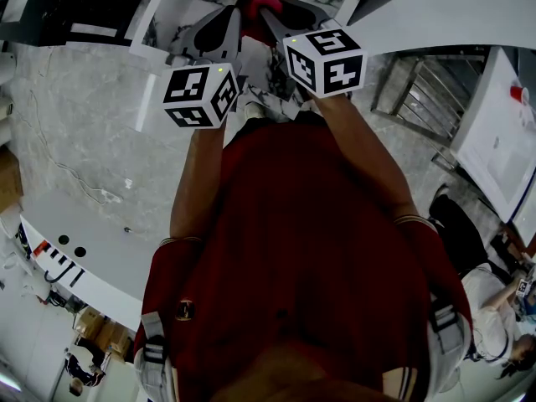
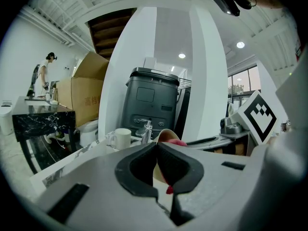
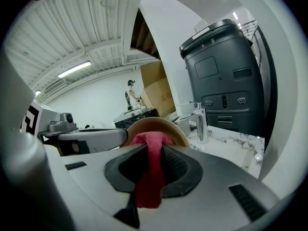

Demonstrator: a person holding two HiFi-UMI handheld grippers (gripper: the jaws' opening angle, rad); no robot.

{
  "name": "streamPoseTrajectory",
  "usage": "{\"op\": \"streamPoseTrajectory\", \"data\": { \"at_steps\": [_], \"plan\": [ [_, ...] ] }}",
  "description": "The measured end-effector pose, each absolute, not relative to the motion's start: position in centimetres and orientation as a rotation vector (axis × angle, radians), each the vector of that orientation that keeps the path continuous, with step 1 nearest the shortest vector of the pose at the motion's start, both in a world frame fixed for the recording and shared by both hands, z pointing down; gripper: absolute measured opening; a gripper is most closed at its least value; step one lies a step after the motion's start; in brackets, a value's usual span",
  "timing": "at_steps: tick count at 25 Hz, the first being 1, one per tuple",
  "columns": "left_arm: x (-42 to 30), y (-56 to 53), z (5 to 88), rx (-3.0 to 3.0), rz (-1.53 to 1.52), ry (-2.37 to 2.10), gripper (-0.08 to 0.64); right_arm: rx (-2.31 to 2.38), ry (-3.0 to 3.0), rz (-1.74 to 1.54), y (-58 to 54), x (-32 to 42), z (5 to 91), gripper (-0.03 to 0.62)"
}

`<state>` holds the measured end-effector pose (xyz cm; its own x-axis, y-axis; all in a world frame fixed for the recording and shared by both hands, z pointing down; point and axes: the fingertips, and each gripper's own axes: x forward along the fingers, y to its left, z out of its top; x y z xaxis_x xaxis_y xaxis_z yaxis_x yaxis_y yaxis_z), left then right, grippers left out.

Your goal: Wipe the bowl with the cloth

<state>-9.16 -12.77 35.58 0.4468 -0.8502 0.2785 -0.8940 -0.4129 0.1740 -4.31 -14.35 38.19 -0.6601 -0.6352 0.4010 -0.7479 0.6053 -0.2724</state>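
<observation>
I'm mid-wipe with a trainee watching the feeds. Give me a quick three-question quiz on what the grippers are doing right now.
1. True or false: the right gripper is shut on the red cloth.
2. The left gripper holds: A) a plate B) the tan bowl C) a spoon.
3. In the right gripper view, which fixture stands on the marble counter to the right of the bowl?
Key: 1 true; 2 B; 3 the faucet.

White ribbed ceiling (image 3: pixel 72 37) with strip light (image 3: pixel 74 70) — marble counter (image 3: pixel 231 142), grey floor (image 1: pixel 84 115).
</observation>
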Motion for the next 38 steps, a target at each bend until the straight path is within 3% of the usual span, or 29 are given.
{"op": "streamPoseTrajectory", "data": {
  "at_steps": [38],
  "plan": [
    [-11.7,-13.9,34.9,2.36,0.161,-1.577,0.011,1.137,-2.764,0.348,-13.4,-2.3,32.6,0.066]
  ]
}}
